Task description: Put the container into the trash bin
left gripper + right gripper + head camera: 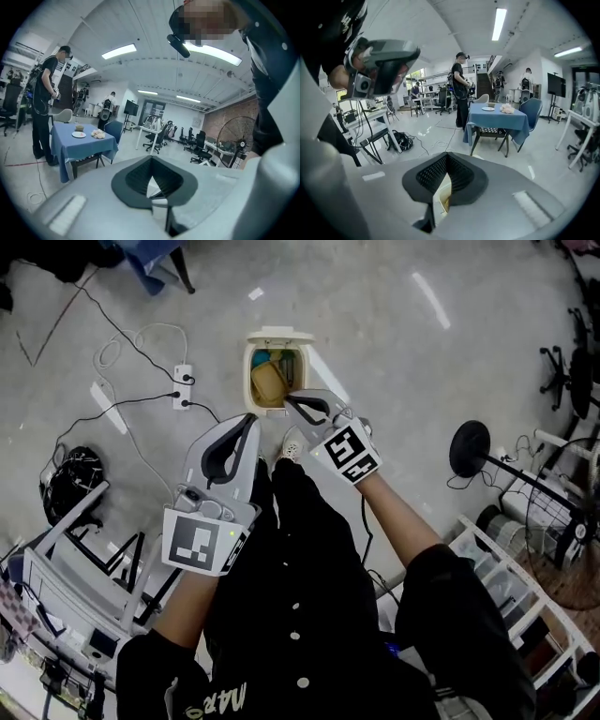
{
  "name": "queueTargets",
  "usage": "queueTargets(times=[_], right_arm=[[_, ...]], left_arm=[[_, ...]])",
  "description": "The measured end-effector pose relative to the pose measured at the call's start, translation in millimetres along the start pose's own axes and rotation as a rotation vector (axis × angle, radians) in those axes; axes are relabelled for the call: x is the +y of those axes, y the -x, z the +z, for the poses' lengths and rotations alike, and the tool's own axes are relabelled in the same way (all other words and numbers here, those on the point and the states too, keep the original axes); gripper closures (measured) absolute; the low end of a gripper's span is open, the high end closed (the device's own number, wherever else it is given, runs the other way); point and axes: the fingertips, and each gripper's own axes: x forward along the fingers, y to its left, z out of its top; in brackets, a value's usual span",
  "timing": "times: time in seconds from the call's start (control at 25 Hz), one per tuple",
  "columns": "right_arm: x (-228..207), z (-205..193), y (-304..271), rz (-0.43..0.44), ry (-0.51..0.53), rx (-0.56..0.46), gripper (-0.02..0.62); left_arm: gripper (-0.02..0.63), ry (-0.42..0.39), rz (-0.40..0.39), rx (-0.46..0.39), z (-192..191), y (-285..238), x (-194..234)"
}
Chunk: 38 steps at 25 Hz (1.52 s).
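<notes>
In the head view a small white trash bin [251, 379] stands on the floor with its lid [279, 335] flipped back. A tan container [269, 382] lies inside it beside something teal [260, 359]. My right gripper [288, 400] is shut and empty, its tips right at the bin's near rim. My left gripper [251, 418] hovers just below and left of the bin, also shut with nothing held. In the left gripper view the jaws [151, 158] meet at their tips. The right gripper view shows the jaws [446, 154] together too, with a bit of the bin showing through the gap under them.
A white power strip [182, 387] with cables lies left of the bin. My shoe [292, 444] is just below it. A black stand base [469, 448] and a fan [566, 542] are at the right, a rack [75, 568] at the lower left. A blue-clothed table [499, 116] and a standing person [461, 89] are farther off.
</notes>
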Motion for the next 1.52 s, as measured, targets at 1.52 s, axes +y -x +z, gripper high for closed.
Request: queueTargets(times=[1.52], right_arm=[[-47, 199, 284, -0.486, -0.187, -0.607, 0.569]], left_arm=[[0.603, -0.148, 0.035, -0.159, 131, 57, -1]])
